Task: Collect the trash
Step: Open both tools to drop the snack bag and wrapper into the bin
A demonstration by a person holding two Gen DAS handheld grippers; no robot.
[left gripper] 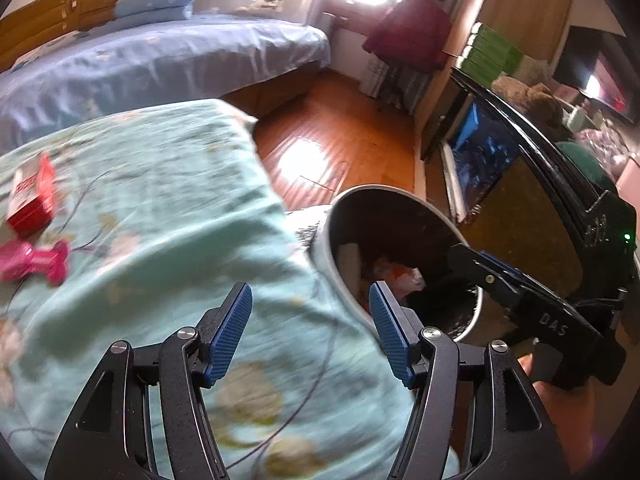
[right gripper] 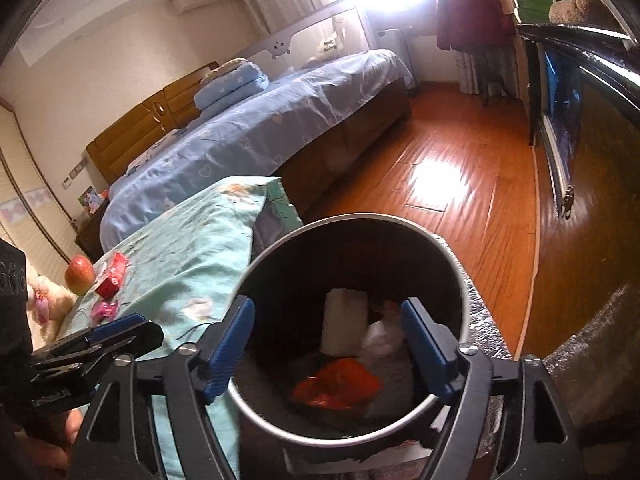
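The bed with a teal floral quilt [right gripper: 188, 256] fills the left side, its edge touching or just beside the round dark metal trash bin [right gripper: 460, 280] standing on the wooden floor [right gripper: 460, 160], which lies open beyond the bin. The bin stands upright, mouth up, holding a white rolled wad [right gripper: 344, 320], crumpled orange-red wrapping [right gripper: 340, 388] and pale paper. The right gripper [right gripper: 326, 344] hangs over the bin mouth, blue pads spread, nothing between them. The left gripper [left gripper: 310, 332] is over the quilt edge beside the bin, also spread and empty. A red box [left gripper: 32, 200] and a pink wrapper [left gripper: 34, 262], somewhat blurred, lie well left on the quilt.
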